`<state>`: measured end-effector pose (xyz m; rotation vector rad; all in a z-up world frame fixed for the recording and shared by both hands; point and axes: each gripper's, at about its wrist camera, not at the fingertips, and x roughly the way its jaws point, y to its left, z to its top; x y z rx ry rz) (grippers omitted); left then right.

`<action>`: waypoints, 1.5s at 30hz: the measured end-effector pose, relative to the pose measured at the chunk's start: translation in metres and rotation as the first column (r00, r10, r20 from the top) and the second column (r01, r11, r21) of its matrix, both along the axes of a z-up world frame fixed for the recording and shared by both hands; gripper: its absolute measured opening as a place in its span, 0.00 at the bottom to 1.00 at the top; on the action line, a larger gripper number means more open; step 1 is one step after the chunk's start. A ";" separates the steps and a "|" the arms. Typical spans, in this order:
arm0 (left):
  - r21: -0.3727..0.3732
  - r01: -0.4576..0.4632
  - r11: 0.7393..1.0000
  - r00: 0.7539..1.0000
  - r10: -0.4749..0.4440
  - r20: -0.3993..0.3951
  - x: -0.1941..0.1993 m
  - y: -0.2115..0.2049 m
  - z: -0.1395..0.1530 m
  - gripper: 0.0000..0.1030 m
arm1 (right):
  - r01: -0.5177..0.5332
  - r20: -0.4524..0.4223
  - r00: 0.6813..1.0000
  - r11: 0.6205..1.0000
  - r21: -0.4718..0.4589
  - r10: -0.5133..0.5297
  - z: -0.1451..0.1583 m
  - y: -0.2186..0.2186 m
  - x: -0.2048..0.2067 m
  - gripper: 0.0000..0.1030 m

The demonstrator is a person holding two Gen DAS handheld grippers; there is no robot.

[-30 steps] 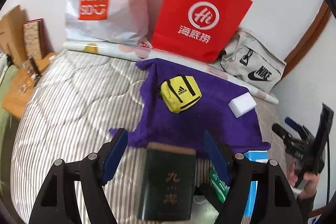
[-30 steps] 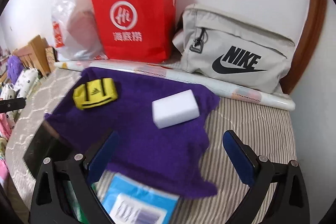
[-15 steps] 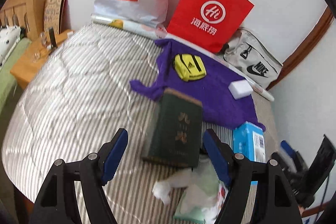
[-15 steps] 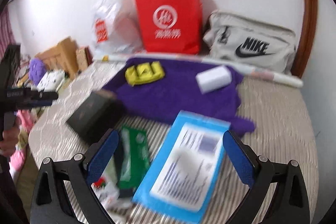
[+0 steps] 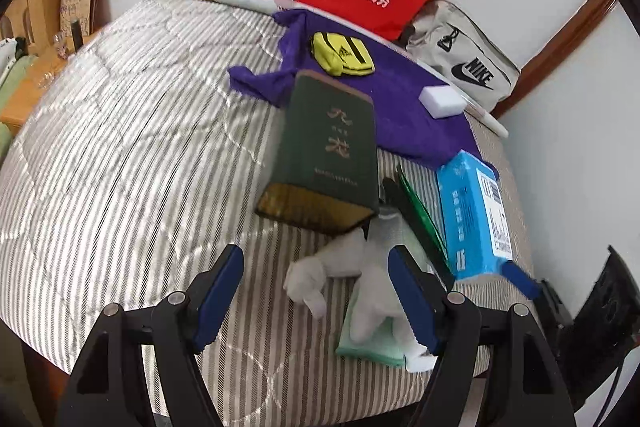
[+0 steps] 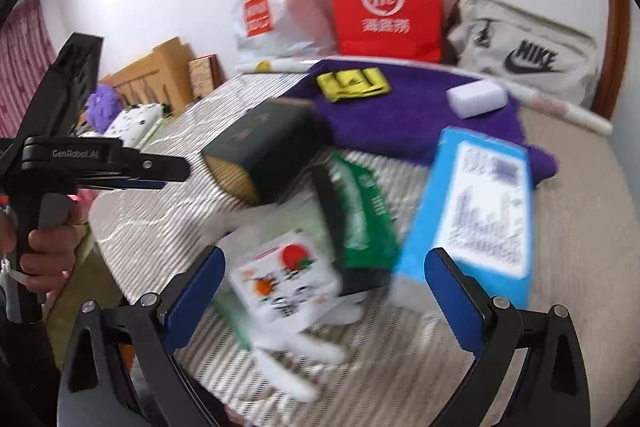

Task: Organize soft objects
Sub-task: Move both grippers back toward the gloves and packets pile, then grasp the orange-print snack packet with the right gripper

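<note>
A crumpled white cloth (image 5: 320, 267) is lying on the striped bed (image 5: 120, 167) at its near edge, partly over a pale green folded cloth (image 5: 372, 351). The left gripper (image 5: 316, 291) is hovering just above them with its fingers spread wide and holding nothing. A dark green book (image 5: 332, 143) is resting just behind the white cloth, its far end overlapping a purple towel (image 5: 400, 107) that is carrying a yellow Adidas pouch (image 5: 344, 55) and a white sponge (image 5: 444, 101). A blue box (image 5: 474, 211) is lying to the right. The right gripper (image 6: 324, 291) is also standing wide open and empty, over a blurred printed packet (image 6: 284, 275).
</note>
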<state>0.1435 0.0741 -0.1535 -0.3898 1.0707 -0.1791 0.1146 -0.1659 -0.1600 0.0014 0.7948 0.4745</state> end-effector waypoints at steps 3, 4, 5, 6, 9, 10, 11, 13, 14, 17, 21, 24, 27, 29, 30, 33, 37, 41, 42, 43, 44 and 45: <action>-0.011 0.016 1.000 0.999 -0.016 -0.036 0.000 -0.001 -0.008 0.71 | -0.012 -0.027 1.000 1.000 0.026 0.012 -0.011 0.008 0.001 0.96; -0.010 0.019 1.000 0.999 -0.019 -0.046 0.001 -0.002 -0.010 0.71 | -0.013 -0.016 1.000 1.000 0.027 0.013 -0.012 0.011 0.000 0.96; -0.007 0.023 1.000 0.999 -0.023 -0.048 0.000 -0.003 -0.013 0.71 | -0.015 -0.009 1.000 1.000 0.022 0.016 -0.012 0.014 0.000 0.96; -0.003 0.026 1.000 0.998 -0.026 -0.051 -0.001 -0.004 -0.015 0.71 | -0.021 -0.005 1.000 1.000 0.010 0.021 -0.013 0.017 0.000 0.96; -0.012 0.034 0.999 0.997 -0.035 -0.062 -0.002 -0.004 -0.018 0.71 | -0.029 0.010 1.000 0.999 -0.035 0.029 -0.012 0.024 -0.003 0.96; -0.022 0.039 0.999 0.997 -0.040 -0.065 -0.002 -0.004 -0.020 0.71 | -0.042 -0.002 0.999 0.999 -0.025 0.042 -0.013 0.025 -0.003 0.95; -0.025 0.042 0.999 0.997 -0.043 -0.067 -0.002 -0.004 -0.021 0.71 | -0.046 -0.021 0.999 0.999 -0.021 0.045 -0.014 0.025 -0.003 0.92; -0.026 0.046 0.999 0.997 -0.048 -0.068 -0.002 -0.005 -0.022 0.71 | -0.034 -0.034 0.999 0.999 -0.036 0.033 -0.015 0.027 -0.006 0.89; -0.025 0.051 0.998 0.996 -0.052 -0.067 -0.002 -0.006 -0.023 0.71 | -0.038 -0.024 0.999 0.998 -0.041 0.037 -0.015 0.028 -0.008 0.89; -0.029 0.054 0.998 0.996 -0.056 -0.076 -0.002 -0.006 -0.025 0.71 | -0.039 0.000 0.999 0.997 -0.069 0.039 -0.019 0.033 -0.010 0.83; -0.042 0.054 0.998 0.995 -0.058 -0.086 -0.003 -0.003 -0.027 0.71 | -0.076 -0.025 0.997 0.991 -0.115 0.073 -0.031 0.041 -0.006 0.57; -0.048 0.045 0.998 0.995 -0.049 -0.088 -0.005 0.002 -0.028 0.71 | -0.093 -0.034 0.995 0.989 -0.115 0.090 -0.033 0.040 -0.006 0.39; -0.054 0.032 0.998 0.995 -0.037 -0.095 -0.005 0.006 -0.029 0.71 | -0.097 -0.018 0.995 0.990 -0.106 0.096 -0.025 0.034 -0.010 0.31; -0.056 0.027 0.998 0.994 -0.033 -0.100 -0.005 0.008 -0.031 0.71 | -0.091 -0.016 0.996 0.991 -0.100 0.089 -0.019 0.028 -0.014 0.24; -0.058 0.028 0.998 0.994 -0.033 -0.101 -0.005 0.008 -0.032 0.71 | -0.088 -0.018 0.996 0.991 -0.099 0.087 -0.017 0.025 -0.015 0.23; -0.063 0.037 0.997 0.994 -0.043 -0.104 -0.006 0.006 -0.033 0.71 | -0.083 -0.032 0.996 0.994 -0.077 0.081 -0.009 0.016 -0.019 0.20; -0.063 0.047 0.997 0.993 -0.054 -0.108 -0.005 0.001 -0.033 0.71 | -0.069 -0.053 0.996 0.997 -0.014 0.068 -0.007 0.003 -0.021 0.20; -0.061 0.055 0.997 0.992 -0.061 -0.111 -0.004 -0.004 -0.034 0.71 | -0.028 -0.078 0.997 0.998 -0.052 0.024 -0.019 0.002 -0.011 0.19; -0.058 0.061 0.996 0.992 -0.067 -0.111 -0.005 -0.005 -0.034 0.71 | -0.022 -0.079 0.997 0.998 -0.053 0.018 -0.020 0.001 -0.009 0.19; -0.058 0.065 0.996 0.992 -0.071 -0.109 -0.005 -0.006 -0.034 0.71 | -0.019 -0.080 0.997 0.999 -0.040 0.016 -0.021 0.001 -0.007 0.19; -0.058 0.072 0.996 0.992 -0.077 -0.102 -0.006 -0.007 -0.033 0.71 | -0.019 -0.081 0.997 0.999 -0.029 0.016 -0.022 0.000 -0.005 0.19; -0.061 0.079 0.995 0.992 -0.084 -0.092 -0.007 -0.008 -0.032 0.71 | -0.016 -0.080 0.997 1.000 -0.024 0.014 -0.023 0.001 -0.003 0.19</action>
